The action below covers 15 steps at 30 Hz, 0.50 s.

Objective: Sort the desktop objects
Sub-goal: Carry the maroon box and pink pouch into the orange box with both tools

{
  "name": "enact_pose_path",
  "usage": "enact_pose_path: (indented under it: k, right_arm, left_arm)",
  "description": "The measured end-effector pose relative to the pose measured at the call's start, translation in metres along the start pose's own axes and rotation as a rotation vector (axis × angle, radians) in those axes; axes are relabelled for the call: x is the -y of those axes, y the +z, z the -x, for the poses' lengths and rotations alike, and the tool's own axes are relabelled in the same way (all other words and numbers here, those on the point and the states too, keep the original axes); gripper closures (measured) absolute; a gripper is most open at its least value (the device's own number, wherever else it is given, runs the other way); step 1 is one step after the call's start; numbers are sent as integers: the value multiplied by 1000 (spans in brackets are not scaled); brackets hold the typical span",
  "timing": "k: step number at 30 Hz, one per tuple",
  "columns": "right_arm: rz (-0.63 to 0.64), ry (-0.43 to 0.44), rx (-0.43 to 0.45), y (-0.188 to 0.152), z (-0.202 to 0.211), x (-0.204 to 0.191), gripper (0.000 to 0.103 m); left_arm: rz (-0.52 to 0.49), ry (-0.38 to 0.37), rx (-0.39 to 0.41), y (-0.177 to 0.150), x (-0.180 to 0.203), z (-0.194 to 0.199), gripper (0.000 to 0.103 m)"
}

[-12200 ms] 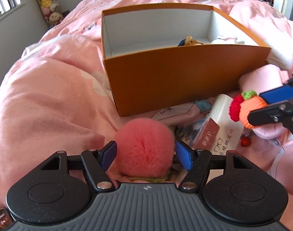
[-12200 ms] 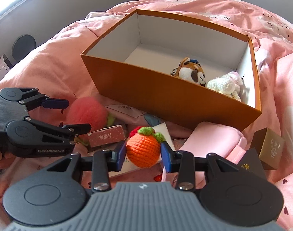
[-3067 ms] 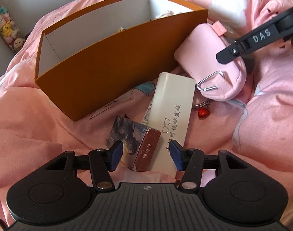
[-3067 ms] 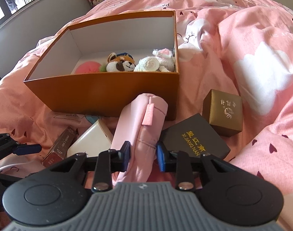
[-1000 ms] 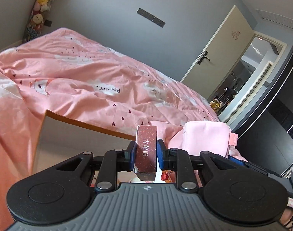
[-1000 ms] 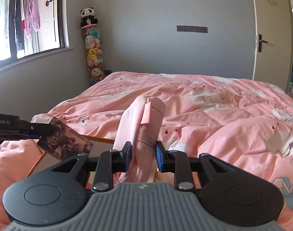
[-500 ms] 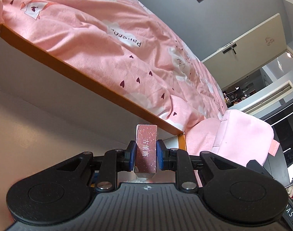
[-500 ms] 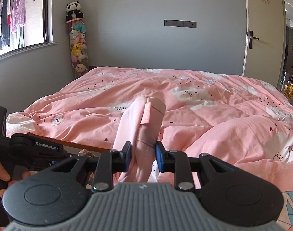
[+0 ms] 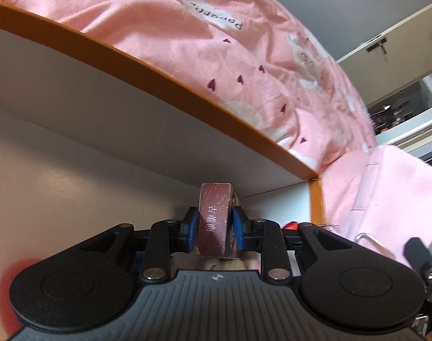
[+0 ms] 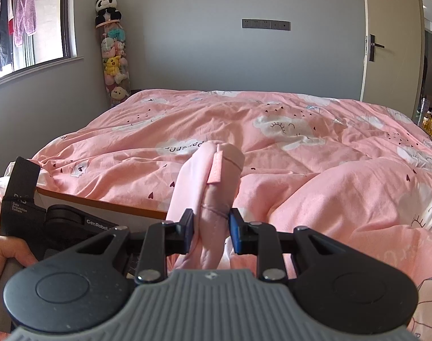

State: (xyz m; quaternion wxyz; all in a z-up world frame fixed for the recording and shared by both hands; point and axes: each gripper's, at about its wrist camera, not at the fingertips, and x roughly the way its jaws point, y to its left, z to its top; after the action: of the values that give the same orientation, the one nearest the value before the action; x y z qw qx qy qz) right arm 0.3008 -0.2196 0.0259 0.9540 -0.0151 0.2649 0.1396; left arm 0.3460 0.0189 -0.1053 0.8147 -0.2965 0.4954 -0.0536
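While the left gripper [image 9: 213, 231] reaches down inside the orange box [image 9: 164, 65], its blue fingers [image 9: 191, 228] stand either side of a small dark red carton [image 9: 213, 221] with white characters on its face. The jaws have just been opening, and the carton leans a little to the right between them; whether the pads still press it I cannot tell. Beyond the carton are the box's white inner wall and orange rim, then the pink duvet [image 9: 187, 28] on the bed. In the right wrist view, the right gripper [image 10: 211, 231] is clamped narrowly on a soft pink pouch [image 10: 213, 182], which stands upright between the fingers [image 10: 235, 233] above the bed. To its left a hand [image 10: 2, 253] grips the handle of the other tool, with the box rim just beyond. Far off stand a grey wall, a window on the left, a column of plush toys [image 10: 113, 56] and a white door [image 10: 392, 42] on the right.
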Motion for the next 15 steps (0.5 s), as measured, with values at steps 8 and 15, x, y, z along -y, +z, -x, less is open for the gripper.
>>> enact_pose_path:
  k: [8, 15]
  right_arm:
    - [-9, 13, -9, -4, 3, -1, 74]
    - [71, 49, 11, 0, 4, -13, 74]
  left_arm:
    - [-8, 62, -38, 0, -2, -11, 67]
    - [8, 13, -68, 5, -9, -5, 62]
